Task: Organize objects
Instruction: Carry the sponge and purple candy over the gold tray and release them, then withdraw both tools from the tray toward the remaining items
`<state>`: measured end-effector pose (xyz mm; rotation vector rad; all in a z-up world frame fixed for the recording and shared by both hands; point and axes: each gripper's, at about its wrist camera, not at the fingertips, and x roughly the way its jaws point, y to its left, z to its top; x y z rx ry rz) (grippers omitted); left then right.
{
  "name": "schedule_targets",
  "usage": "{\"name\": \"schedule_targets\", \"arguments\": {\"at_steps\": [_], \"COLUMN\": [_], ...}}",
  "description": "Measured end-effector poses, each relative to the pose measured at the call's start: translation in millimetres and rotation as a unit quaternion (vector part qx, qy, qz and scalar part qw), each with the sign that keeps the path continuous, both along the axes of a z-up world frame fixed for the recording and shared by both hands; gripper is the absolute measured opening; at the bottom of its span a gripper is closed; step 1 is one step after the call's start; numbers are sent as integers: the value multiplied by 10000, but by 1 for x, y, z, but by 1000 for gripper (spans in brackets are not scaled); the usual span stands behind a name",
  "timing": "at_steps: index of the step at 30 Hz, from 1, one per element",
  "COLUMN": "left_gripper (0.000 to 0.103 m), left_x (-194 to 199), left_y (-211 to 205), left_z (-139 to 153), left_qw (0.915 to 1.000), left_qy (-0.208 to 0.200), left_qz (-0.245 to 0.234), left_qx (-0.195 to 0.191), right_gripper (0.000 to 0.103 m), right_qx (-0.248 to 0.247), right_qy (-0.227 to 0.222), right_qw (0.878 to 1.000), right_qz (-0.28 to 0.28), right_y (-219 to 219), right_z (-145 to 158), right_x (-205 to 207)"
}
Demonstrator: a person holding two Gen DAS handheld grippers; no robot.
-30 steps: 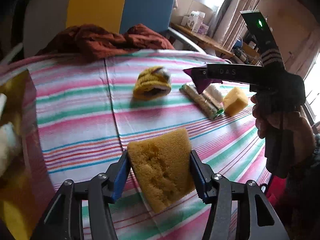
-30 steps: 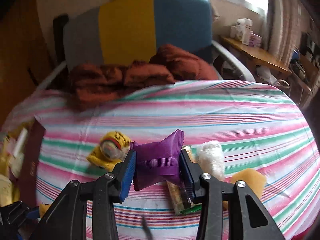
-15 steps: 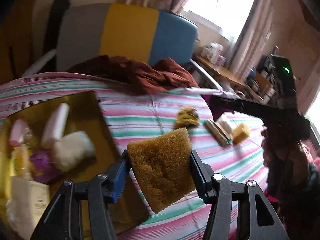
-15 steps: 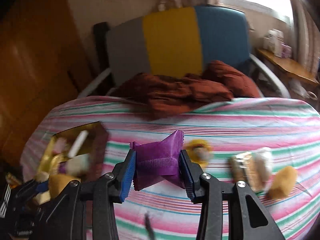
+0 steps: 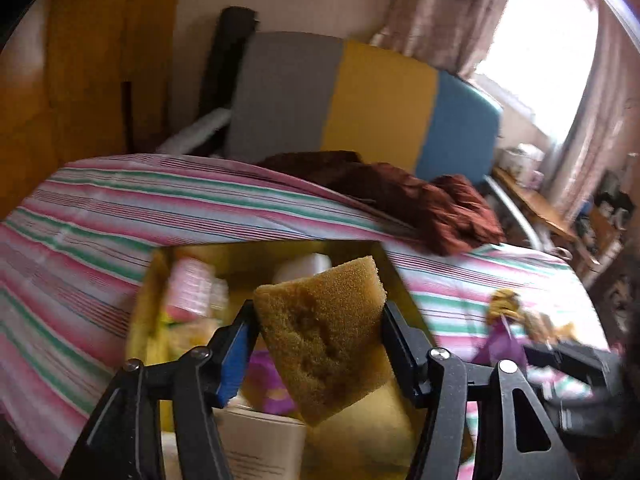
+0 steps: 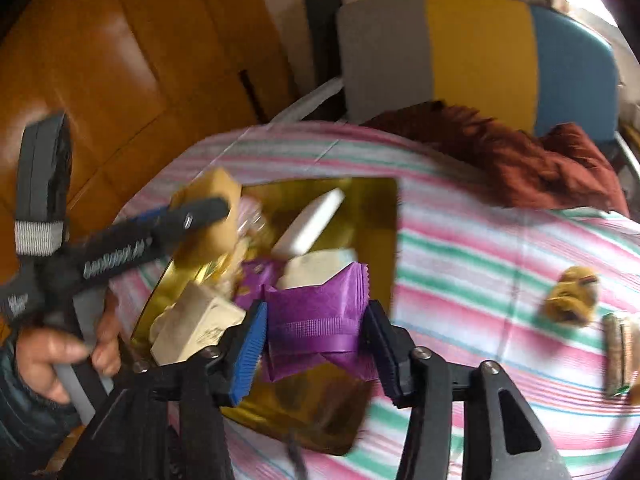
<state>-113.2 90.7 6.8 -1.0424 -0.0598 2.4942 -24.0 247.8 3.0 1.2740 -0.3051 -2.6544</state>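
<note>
A: Because both loads hang over the same gold box (image 6: 380, 216) at once, what is the main hazard?

B: Collision, in my judgement. That box sits on the striped worktop (image 6: 500, 264) and is already crowded: a white block (image 6: 310, 224), a cream carton (image 6: 196, 324) and purple packets lie inside. If both grippers descend together, their frames may strike each other, or a load may land on the heap and roll over the low wall onto the worktop.

A: Second hazard?

B: Sponge rebound. The foam is squeezed and tilted; on release it may spring sideways, not drop straight.

A: State of the left gripper (image 5: 318, 334)?

B: Jaws part-closed, clamped on the yellow sponge (image 5: 320, 336) from both sides. The sponge hangs above the box interior, clear of the contents as far as can be told.

A: And the right gripper (image 6: 314, 330)?

B: Jaws part-closed on the purple packet (image 6: 316, 316), gripped across its middle, held over the near half of the box. The wrapper is thin; it may slip or crumple.

A: What is left outside?

B: A yellow plush toy (image 6: 572, 296) and a wrapped bar (image 6: 618, 352) lie on the worktop, well apart from the box.
</note>
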Motion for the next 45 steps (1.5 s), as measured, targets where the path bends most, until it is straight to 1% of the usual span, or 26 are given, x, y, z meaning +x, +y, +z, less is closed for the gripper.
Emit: {"name": "schedule_targets", "arguments": {"at_steps": [2,5,7,11,15,19,26,29,34,39,42,45], "left_gripper": [66,75,75,80,84,84,85,85,87,87,87,87], "left_x": [-6,-4,0,18,37,51,67,74,81,87,89,92], "left_y": [-11,-27,-35,-44,-46,-42,-36,-32,-26,-21,-18,-13], "left_z": [-1,0,1,6,17,25,30,30,26,19,16,15], "left_qw": [9999,9993,9991,9981,9965,9958,9963,9964,9967,9970,9969,9966], "left_qy": [-29,57,103,315,593,793,824,822,792,730,709,727], "left_qz": [148,362,420,523,584,455,237,172,86,35,6,-53], "left_qx": [-6,21,25,-11,-41,-100,-35,-61,-150,-262,-340,-390], "right_gripper": [52,54,55,56,60,60,62,65,65,66,70,70], "right_qx": [32,88,141,221,279,350,460,522,664,818,817,779], "right_qy": [-50,-119,-135,-128,-15,80,202,253,304,258,208,190], "right_qw": [9999,9997,9997,9996,9995,9991,9980,9972,9954,9931,9923,9915], "right_qz": [113,175,169,68,-119,-217,-374,-474,-619,-799,-911,-1028], "right_y": [-16,-28,-31,-33,-33,-33,-30,-27,-22,-16,-10,-2], "right_z": [-6,-12,-14,-15,-9,-3,5,7,8,3,0,-1], "right_x": [-2,-3,-4,-1,8,13,25,30,36,38,39,41]}}
